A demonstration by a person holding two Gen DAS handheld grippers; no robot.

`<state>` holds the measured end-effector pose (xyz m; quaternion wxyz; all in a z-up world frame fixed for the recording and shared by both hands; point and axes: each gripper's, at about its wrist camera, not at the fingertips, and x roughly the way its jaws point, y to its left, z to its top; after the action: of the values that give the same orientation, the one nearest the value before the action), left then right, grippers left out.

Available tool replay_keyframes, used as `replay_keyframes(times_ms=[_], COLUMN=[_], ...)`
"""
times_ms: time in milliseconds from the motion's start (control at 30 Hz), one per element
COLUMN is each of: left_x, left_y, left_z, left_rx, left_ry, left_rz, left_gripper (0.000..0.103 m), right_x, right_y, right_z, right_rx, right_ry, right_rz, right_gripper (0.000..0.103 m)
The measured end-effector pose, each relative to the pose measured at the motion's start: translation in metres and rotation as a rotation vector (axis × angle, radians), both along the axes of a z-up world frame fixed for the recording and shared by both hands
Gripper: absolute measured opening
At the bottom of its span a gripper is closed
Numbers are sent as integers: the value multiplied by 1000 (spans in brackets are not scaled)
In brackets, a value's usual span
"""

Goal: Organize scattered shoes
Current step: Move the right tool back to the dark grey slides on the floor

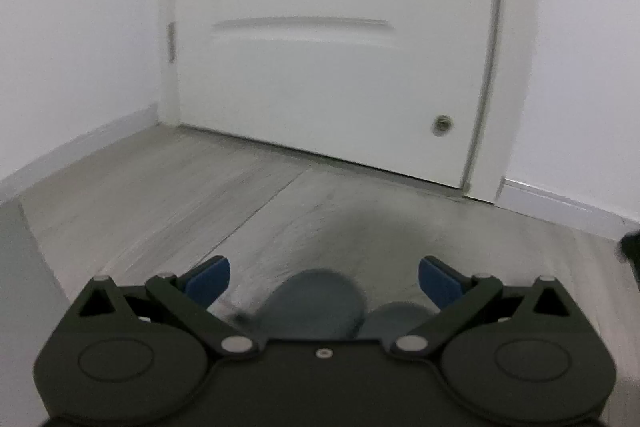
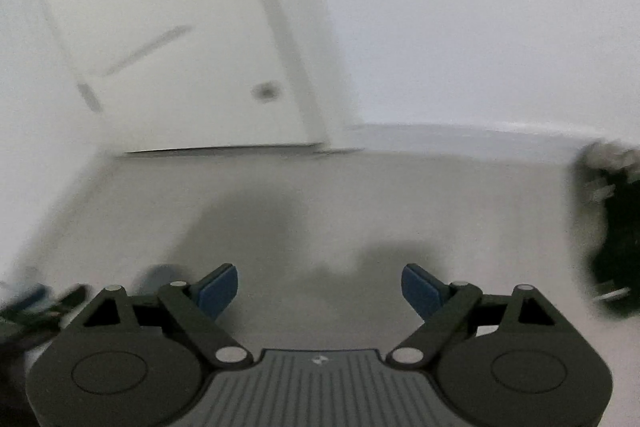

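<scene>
Both grippers are seen with jaws spread wide and nothing between the blue pads. In the left wrist view, the left gripper (image 1: pixel 323 281) is pointed down at a grey wood-grain floor (image 1: pixel 168 195), with a white door (image 1: pixel 332 59) straight ahead; a hinge (image 1: pixel 172 43) on the door's left edge and a small round fitting (image 1: pixel 441 125) low on its right side are shown sharply only here. Just below the open jaws, two rounded grey-blue shapes (image 1: pixel 320 303) are seen, too blurred to be identified.

In the right wrist view, the right gripper (image 2: pixel 320 289) is held over the same floor, heavily smeared, with the door tilted at upper left. A dark shoe (image 2: pixel 612 227) is shown at the right edge, lying near the white baseboard (image 2: pixel 460 133), well apart from the jaws. In the left view only a dark sliver (image 1: pixel 632 251) at the right edge is caught.
</scene>
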<state>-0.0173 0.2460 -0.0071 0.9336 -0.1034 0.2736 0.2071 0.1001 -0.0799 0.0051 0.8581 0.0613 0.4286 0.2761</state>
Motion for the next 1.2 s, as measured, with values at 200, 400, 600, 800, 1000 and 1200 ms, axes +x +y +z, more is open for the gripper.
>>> replay_keyframes(times_ms=[200, 400, 600, 800, 1000, 1200], left_x=[-18, -24, -32, -37, -34, -39], left_y=[38, 65, 80, 90, 88, 77], left_z=[-6, -12, -15, -19, -17, -9], left_rx=[-80, -116, -146, -157, -135, -111], left_ry=[-41, -47, -67, -66, -70, -83], left_rz=[81, 179, 220, 261, 254, 271], left_gripper=[102, 102, 102, 102, 102, 102], right_x=[0, 17, -15, -48, -92, -95], right_y=[90, 154, 188, 195, 184, 163], right_z=[-53, -73, -82, -79, -82, -62], right_rx=[91, 34, -49, -36, -135, -169], right_ry=[335, 404, 164, 0, -183, -248], right_rz=[120, 137, 291, 402, 536, 529], right_gripper=[86, 82, 83, 83, 83, 83])
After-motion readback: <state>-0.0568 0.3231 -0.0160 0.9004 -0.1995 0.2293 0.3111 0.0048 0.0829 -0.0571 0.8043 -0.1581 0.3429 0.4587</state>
